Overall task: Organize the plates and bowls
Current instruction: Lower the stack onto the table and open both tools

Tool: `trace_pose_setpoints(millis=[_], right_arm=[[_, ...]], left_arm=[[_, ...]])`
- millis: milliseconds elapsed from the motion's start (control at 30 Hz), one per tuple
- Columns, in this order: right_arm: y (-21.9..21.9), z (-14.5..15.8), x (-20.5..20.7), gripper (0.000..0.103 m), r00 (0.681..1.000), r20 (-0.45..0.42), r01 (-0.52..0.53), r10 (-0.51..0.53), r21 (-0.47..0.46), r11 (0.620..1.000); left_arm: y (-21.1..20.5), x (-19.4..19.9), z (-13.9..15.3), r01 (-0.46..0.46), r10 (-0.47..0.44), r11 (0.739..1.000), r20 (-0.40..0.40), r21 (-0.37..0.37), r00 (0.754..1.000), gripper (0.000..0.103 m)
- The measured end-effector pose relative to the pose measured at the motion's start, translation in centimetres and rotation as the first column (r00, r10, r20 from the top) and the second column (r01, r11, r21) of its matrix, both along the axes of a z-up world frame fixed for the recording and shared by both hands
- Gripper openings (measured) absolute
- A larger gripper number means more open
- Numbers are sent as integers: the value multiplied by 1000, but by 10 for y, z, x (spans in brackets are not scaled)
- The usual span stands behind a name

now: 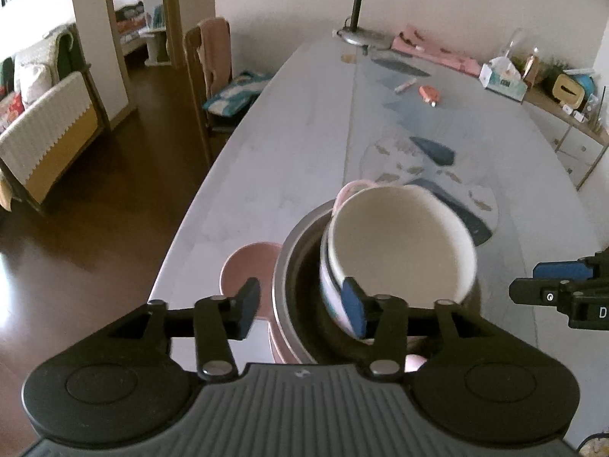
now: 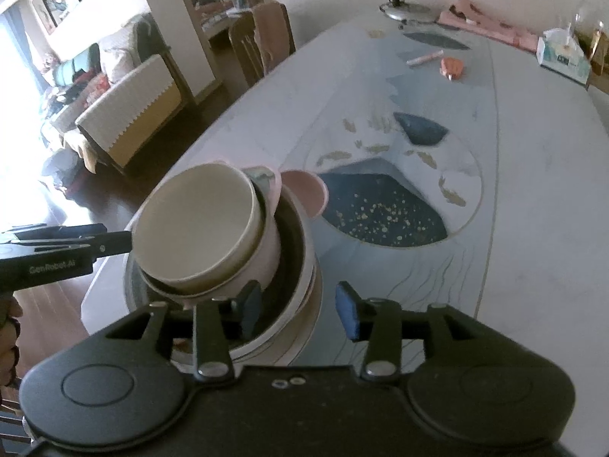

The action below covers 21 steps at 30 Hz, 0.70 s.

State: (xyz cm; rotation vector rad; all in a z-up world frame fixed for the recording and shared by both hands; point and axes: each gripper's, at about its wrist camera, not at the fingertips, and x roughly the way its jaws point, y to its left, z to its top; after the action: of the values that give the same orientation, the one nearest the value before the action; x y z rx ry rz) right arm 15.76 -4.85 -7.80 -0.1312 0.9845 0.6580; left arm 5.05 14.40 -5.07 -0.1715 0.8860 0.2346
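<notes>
A cream bowl point(image 1: 399, 236) lies tilted inside a stack of bowls nested in a wide metal bowl point(image 1: 293, 266), which sits on pink plates point(image 1: 247, 262) at the table's near edge. My left gripper point(image 1: 300, 306) is open; its right pad touches the tilted bowls' outer wall and its left pad hangs over the pink plate. In the right wrist view the cream bowl point(image 2: 194, 221) tilts left in a pink bowl point(image 2: 262, 243) within the metal bowl point(image 2: 300, 266). My right gripper point(image 2: 298, 310) is open over the metal bowl's near right rim, holding nothing.
The long table point(image 1: 285, 133) has a blue and gold patterned cover point(image 2: 384, 209). At the far end are a desk lamp point(image 1: 365, 0), a tissue box point(image 1: 502, 80), a small orange object point(image 2: 451, 66) and a pink cloth. A chair point(image 1: 209, 68) and sofa stand left.
</notes>
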Motion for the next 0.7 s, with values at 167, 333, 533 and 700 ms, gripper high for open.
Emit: trace_pose_setpoints(millis=[167, 333, 533, 700], right_arm=[[-12, 14, -13, 57, 999, 32, -15, 14, 37, 999], [-26, 27, -29, 65, 997, 78, -32, 27, 57, 998], [-43, 39, -43, 74, 993, 116, -40, 31, 77, 996], [-57, 51, -55, 83, 984, 172, -55, 34, 118, 991]], left_arm=[[-17, -14, 16, 19, -19, 1000, 32, 1, 999, 55], [-34, -25, 29, 39, -38, 999, 64, -10, 997, 55], [-50, -37, 44, 61, -58, 998, 105, -22, 993, 62], [-63, -47, 51, 72, -68, 997, 139, -27, 988, 70]])
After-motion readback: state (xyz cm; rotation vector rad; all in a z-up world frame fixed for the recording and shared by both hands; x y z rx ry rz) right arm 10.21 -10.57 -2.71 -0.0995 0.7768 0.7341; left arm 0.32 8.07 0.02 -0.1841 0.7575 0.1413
